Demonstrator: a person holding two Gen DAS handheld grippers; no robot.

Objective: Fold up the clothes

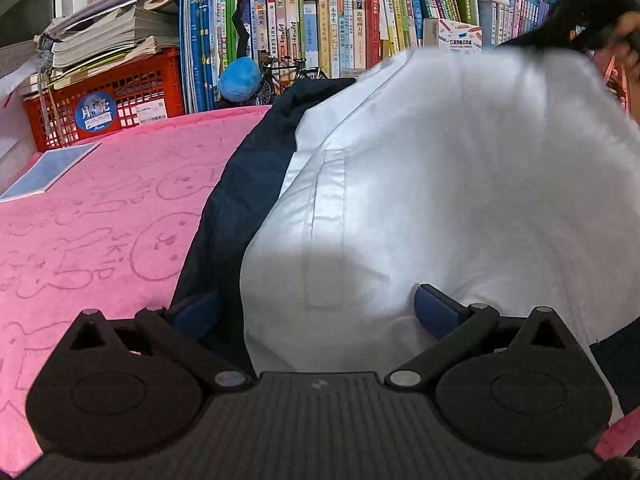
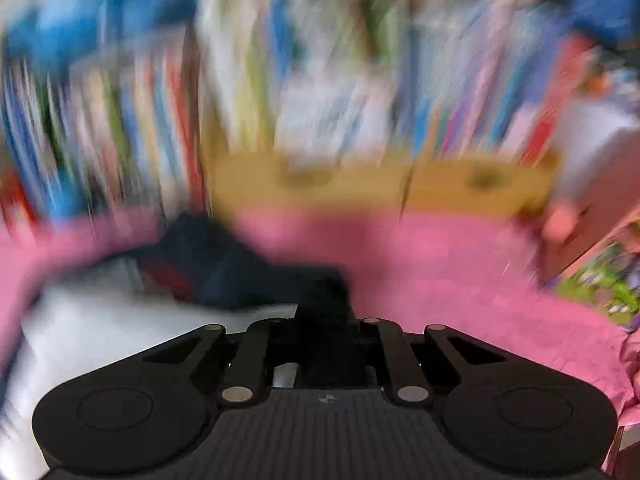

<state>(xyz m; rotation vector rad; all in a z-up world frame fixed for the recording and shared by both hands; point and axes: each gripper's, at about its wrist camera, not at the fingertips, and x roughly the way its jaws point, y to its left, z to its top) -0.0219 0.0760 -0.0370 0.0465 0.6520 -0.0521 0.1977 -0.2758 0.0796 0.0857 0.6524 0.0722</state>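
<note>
Bookshelves crammed with upright children's books back a pink towel embossed with smiling faces, where the clothes lie. A white shirt billows over a dark navy garment across the towel's right half in the left wrist view; part of the white cloth appears lifted, so a fold looks underway, though how many folds are made I cannot tell. The left gripper stands wide open, fingers straddling the shirt's near edge, holding nothing. The right gripper, badly blurred, has its fingers drawn together, seemingly pinching dark cloth. A red crate bears a round blue sticker with unreadable characters.
</note>
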